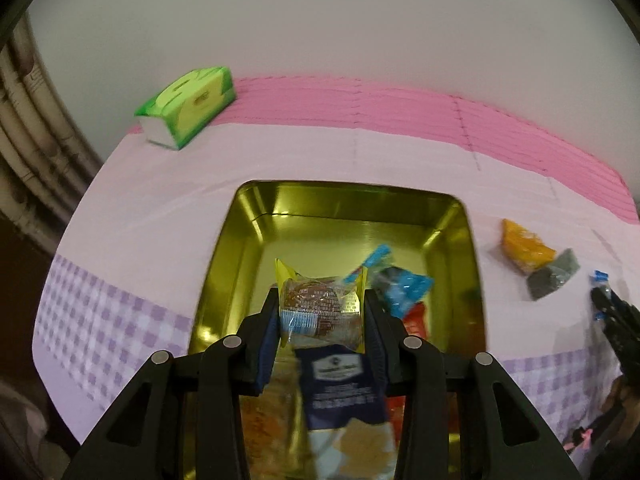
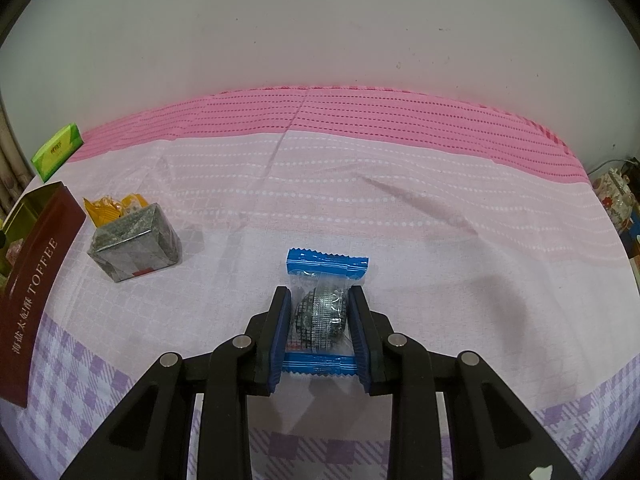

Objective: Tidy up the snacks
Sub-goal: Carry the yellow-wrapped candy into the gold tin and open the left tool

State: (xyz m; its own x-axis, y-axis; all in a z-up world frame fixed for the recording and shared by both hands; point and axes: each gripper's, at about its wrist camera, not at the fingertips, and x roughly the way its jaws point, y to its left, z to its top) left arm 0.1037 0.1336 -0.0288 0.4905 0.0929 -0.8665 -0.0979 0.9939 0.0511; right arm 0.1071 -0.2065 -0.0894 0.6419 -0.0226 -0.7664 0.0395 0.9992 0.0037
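Left gripper [image 1: 320,312]: pinching a clear-wrapped brown cake [image 1: 318,308] by its sides, pads pressed on the wrapper; the packet hangs over the tin, probably so it can be let go straight inside.
Left hand pose: tool tilted steeply down and forward, fingers over the near half of the tin; the slight blur suggests the tool is in motion.
Gold tin [image 1: 236,264]: open, on the tablecloth [image 1: 140,208] under the left tool; it already holds a dark blue cracker packet [image 1: 340,384], a blue-wrapped sweet [image 1: 404,284] and something red beside that, so I judge it the collecting place.
Right gripper [image 2: 320,316]: closed on a blue-ended clear packet [image 2: 320,312] with a dark round snack inside; whether the packet rests on the cloth or is just lifted, I cannot tell.
Right hand pose: pitched down, squared to the packet's long sides, likely waiting its turn for the tin.
Loose snacks: a grey foil block [image 2: 134,244] touching an orange packet [image 2: 112,206] behind it, on the cloth between the right tool and the tin, still to be gathered.
Tin wall: seen from the right wrist as a dark red side lettered TOFFEE [image 2: 36,280].
Far corner: a green tissue pack [image 1: 188,106], well apart from the snacks.
Progress: partly done, by my reading.
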